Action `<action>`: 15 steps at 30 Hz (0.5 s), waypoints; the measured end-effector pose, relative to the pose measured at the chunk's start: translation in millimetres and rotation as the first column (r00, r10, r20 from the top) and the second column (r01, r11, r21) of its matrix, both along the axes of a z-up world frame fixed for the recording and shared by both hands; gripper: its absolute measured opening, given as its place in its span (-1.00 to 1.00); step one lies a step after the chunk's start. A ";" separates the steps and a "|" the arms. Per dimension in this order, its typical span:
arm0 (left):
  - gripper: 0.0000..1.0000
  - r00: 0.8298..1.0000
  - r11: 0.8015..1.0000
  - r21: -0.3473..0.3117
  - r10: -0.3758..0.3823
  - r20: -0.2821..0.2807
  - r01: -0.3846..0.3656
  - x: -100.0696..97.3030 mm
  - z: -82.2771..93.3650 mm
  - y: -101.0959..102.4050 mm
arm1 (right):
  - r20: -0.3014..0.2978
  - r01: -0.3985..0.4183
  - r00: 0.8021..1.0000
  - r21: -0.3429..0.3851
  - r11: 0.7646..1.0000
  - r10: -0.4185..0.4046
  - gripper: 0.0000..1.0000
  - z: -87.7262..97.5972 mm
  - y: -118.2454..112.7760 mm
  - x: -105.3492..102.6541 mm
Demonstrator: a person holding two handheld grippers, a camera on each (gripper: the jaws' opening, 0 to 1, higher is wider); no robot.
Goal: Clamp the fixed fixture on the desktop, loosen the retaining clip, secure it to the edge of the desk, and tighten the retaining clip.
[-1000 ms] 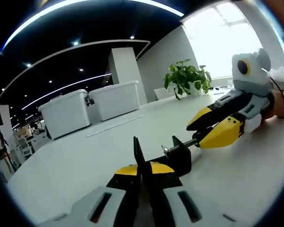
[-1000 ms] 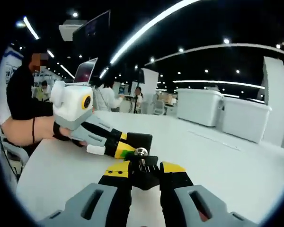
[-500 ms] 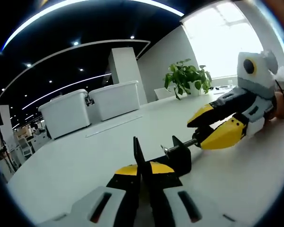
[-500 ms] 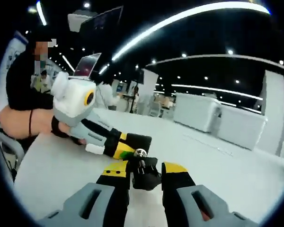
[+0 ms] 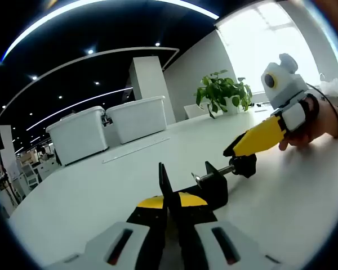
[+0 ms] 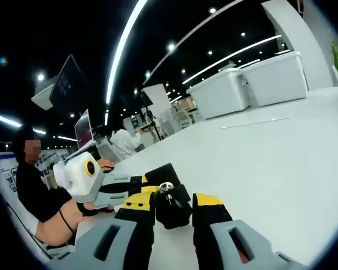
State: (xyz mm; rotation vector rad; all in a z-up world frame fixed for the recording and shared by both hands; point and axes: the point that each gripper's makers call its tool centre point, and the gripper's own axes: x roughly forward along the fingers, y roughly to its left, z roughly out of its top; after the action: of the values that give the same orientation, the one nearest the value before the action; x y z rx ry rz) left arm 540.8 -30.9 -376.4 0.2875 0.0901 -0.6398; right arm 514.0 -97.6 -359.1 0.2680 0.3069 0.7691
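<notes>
A: Left hand-held gripper has its jaws clamped on the black metal screw clamp, which sits on the white table.

B: Right hand-held gripper pinches the clamp's black round knob; its yellow fingers meet there.

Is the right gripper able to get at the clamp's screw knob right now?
Probably yes. The right gripper is already at the screw knob, its jaws around it, while the left gripper pins the clamp body; nothing blocks it.
</notes>
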 end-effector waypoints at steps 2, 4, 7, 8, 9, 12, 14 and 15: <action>-0.88 1.000 1.000 0.000 0.001 0.000 -0.001 0.0 0.0 0.2 | 0.003 -0.003 1.000 0.004 1.000 0.003 -0.53 0.8 0.8 -1.9; -0.88 1.000 1.000 0.000 0.000 0.001 0.000 0.2 0.2 0.0 | 0.007 -0.004 1.000 0.005 1.000 0.004 -0.53 0.7 1.0 -2.1; -0.88 1.000 1.000 0.000 -0.001 0.004 0.001 0.4 0.3 -0.4 | 0.050 -0.017 0.999 -0.013 1.000 0.017 -0.54 1.6 1.3 -3.1; -0.88 1.000 1.000 0.000 -0.001 0.004 0.001 0.3 0.3 -0.4 | 0.114 -0.026 0.993 -0.051 0.998 0.032 -0.54 3.9 1.9 -3.9; -0.88 1.000 1.000 0.000 -0.001 0.005 0.001 0.2 0.4 -0.4 | 0.152 -0.023 0.988 -0.077 0.997 0.035 -0.55 4.5 4.1 -7.2; -0.88 1.000 1.000 0.000 -0.001 0.005 0.001 0.1 0.2 -0.3 | 0.313 -0.002 0.948 -0.196 0.981 0.065 -0.55 8.8 8.2 -12.6; -0.88 1.000 1.000 0.000 0.000 0.005 0.000 0.0 0.3 -0.3 | 0.368 0.018 0.927 -0.248 0.969 0.077 -0.55 9.5 10.1 -14.6; -0.88 1.000 1.000 0.000 0.000 0.005 0.000 -0.1 0.2 -0.2 | 0.394 0.029 0.915 -0.273 0.962 0.084 -0.55 10.1 10.6 -14.2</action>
State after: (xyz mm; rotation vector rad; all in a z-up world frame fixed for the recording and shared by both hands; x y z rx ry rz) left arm 540.7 -31.1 -376.2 0.2889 0.0855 -0.6394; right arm 499.8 -87.0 -349.0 -0.1601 0.0225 0.7804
